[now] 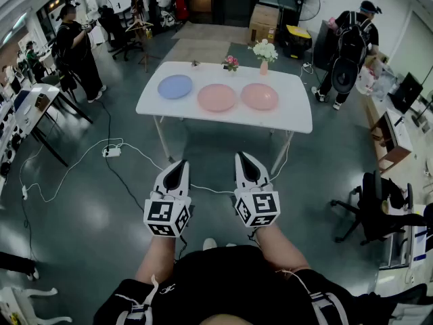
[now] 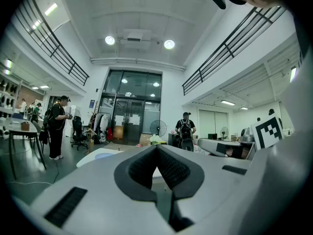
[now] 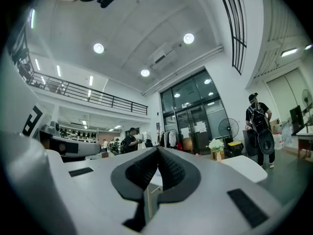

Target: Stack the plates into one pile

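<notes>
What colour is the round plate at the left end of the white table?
The round plate is light blue, clearest in the head view.

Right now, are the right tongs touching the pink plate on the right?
Apart. The head view shows the right tongs held in the air, well short of the white table where that pink plate lies.

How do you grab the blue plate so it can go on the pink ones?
Probably by its rim, at the near edge. The blue plate lies flat on the white table, so only the thin rim gives anything to pinch. Come in low from the table's near side, one jaw over the rim, one under.
</notes>
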Action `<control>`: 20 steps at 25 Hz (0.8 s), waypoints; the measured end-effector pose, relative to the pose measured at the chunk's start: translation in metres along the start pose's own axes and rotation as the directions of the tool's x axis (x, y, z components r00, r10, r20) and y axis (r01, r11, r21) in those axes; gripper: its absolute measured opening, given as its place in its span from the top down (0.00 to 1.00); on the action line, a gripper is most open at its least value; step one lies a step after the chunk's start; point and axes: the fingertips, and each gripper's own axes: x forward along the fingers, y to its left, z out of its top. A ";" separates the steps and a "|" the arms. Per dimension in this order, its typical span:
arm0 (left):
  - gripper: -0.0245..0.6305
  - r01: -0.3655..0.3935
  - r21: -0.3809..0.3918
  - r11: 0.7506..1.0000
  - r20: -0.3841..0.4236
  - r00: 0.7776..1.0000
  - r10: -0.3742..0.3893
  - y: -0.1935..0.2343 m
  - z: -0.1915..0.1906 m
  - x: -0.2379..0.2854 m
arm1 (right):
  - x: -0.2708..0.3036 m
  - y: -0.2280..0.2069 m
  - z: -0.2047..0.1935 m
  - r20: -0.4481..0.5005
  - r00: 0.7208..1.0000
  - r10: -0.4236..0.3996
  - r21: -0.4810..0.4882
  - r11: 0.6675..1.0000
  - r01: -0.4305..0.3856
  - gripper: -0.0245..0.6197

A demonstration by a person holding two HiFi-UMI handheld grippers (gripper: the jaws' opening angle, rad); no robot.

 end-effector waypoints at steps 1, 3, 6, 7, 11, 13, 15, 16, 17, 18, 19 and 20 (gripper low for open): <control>0.94 -0.003 -0.002 1.000 0.000 1.000 0.003 0.001 0.000 0.001 | 0.001 -0.001 0.000 0.005 1.000 -0.002 0.001 1.000 0.002 0.94; 0.94 -0.005 -0.003 1.000 0.000 1.000 0.005 0.003 -0.001 0.002 | 0.003 -0.002 0.001 0.012 1.000 -0.006 0.005 1.000 0.006 0.94; 0.94 -0.003 -0.003 1.000 -0.005 1.000 0.003 0.006 -0.002 0.004 | 0.007 -0.002 0.001 0.013 1.000 -0.010 0.011 1.000 0.010 0.94; 0.94 -0.003 -0.004 1.000 -0.008 1.000 0.003 0.007 -0.002 0.005 | 0.009 -0.002 0.001 0.012 1.000 -0.011 0.012 1.000 0.011 0.94; 0.94 -0.016 -0.007 1.000 -0.019 1.000 0.016 0.019 -0.006 0.011 | 0.020 0.000 -0.002 0.005 1.000 -0.015 0.011 1.000 0.015 0.94; 0.94 -0.021 -0.012 1.000 -0.023 1.000 0.021 0.028 -0.005 0.018 | 0.031 0.000 -0.004 -0.003 1.000 -0.018 0.020 1.000 0.018 0.94; 0.94 -0.019 -0.019 1.000 -0.022 1.000 0.019 0.039 -0.005 0.026 | 0.042 0.000 -0.006 -0.006 1.000 -0.023 0.027 0.999 0.024 0.94; 0.94 -0.017 -0.021 1.000 -0.020 1.000 0.017 0.045 -0.006 0.029 | 0.048 0.000 -0.009 -0.005 1.000 -0.027 0.026 0.999 0.028 0.94; 0.94 -0.014 -0.023 1.000 -0.018 1.000 0.014 0.052 -0.008 0.033 | 0.054 0.001 -0.012 -0.003 0.999 -0.032 0.024 0.999 0.032 0.94; 0.94 -0.010 -0.024 1.000 -0.016 1.000 0.009 0.059 -0.011 0.037 | 0.060 0.001 -0.015 -0.002 0.999 -0.038 0.024 0.999 0.038 0.94; 0.94 -0.003 -0.024 1.000 -0.014 1.000 0.003 0.066 -0.012 0.042 | 0.068 0.002 -0.017 -0.001 0.999 -0.043 0.026 0.999 0.043 0.94; 0.94 0.004 -0.024 1.000 -0.012 1.000 -0.004 0.071 -0.013 0.046 | 0.075 0.002 -0.020 -0.001 0.999 -0.048 0.030 0.998 0.048 0.94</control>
